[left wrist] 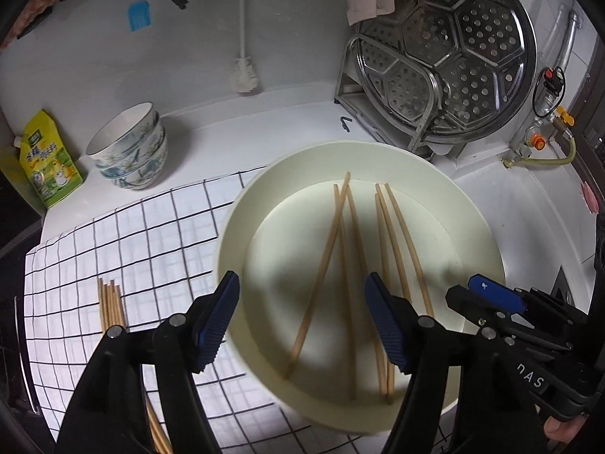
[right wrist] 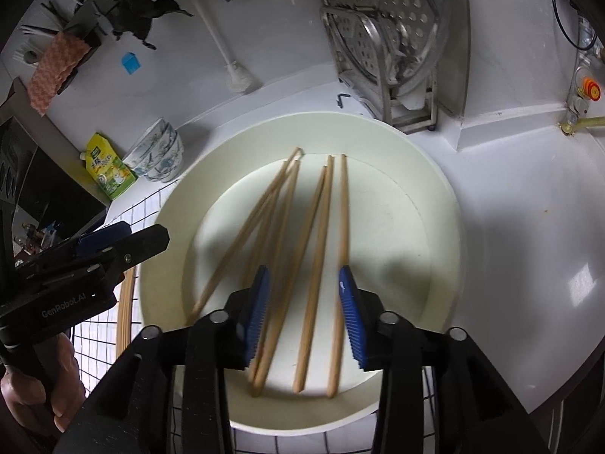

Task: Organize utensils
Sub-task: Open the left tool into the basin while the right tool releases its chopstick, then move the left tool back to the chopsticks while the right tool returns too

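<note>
Wooden chopsticks [right wrist: 314,265]: six pale sticks lie loose in the cream round basin, fanned toward 12 o'clock.
Cream round basin [left wrist: 242,219]: sits on the white desk [right wrist: 529,227], partly over the black-checked white cloth [left wrist: 113,234].
Second bundle of chopsticks [left wrist: 109,302]: on the cloth, at 9 o'clock from the basin.
Left tool [left wrist: 302,321]: wide open, holding nothing.
Right tool [right wrist: 304,317]: partly open over the sticks, gripping none.

Stacked patterned bowls [left wrist: 130,147] beside a yellow-green pouch [left wrist: 47,160] on the white counter [left wrist: 529,196]. White brush [left wrist: 244,75] leans on the back wall. Perforated steel steamer tray [left wrist: 446,49] upright in a metal rack [left wrist: 378,87]. Checked cloth [left wrist: 124,234] spread at left.
</note>
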`<state>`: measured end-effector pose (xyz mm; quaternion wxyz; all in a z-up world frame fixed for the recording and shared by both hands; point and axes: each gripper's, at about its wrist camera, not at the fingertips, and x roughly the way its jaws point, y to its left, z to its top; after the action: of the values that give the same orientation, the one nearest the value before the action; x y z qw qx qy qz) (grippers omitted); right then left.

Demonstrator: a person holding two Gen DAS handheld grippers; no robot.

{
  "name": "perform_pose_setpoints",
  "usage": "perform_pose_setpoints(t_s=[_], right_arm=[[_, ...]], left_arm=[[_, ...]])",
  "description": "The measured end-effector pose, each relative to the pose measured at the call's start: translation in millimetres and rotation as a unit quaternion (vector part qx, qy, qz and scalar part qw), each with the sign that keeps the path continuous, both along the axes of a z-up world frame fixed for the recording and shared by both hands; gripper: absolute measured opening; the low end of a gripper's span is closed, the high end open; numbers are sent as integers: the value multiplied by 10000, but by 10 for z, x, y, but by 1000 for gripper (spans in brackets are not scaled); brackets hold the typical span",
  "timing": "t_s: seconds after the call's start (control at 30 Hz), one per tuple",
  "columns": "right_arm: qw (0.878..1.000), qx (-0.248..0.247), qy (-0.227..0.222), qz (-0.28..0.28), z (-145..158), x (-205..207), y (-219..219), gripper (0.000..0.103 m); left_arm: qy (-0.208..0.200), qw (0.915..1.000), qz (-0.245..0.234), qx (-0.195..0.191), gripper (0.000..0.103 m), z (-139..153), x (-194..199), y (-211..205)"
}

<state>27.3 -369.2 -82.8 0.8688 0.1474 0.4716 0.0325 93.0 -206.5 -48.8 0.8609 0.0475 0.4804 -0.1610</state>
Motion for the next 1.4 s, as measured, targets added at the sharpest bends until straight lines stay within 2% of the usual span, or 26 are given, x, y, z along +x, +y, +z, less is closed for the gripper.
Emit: perform_pose_setpoints(t_s=[0.4,0.67,0.9,1.07,1.4], right_arm=[[9988,-110,-144,445,189,-98,640,41],[9959,-161,-164,870,218,-93,1285,45],[9912,-231,-122,1299,169,-86,1931,46],[9886,-287,6,1478,49,-66,2302,47],[9860,-523,439,1519,-411,-45,2778,47]], left_arm=[[-239,9985,492,-5,77,260,-245,783],[-203,9950,982,33,79,234,-378,1545],[-110,9886,1496,163,81,65,-482,2314],[68,9854,1690,180,81,-141,-501,2741],[377,9877,1506,196,83,-535,-508,3022]])
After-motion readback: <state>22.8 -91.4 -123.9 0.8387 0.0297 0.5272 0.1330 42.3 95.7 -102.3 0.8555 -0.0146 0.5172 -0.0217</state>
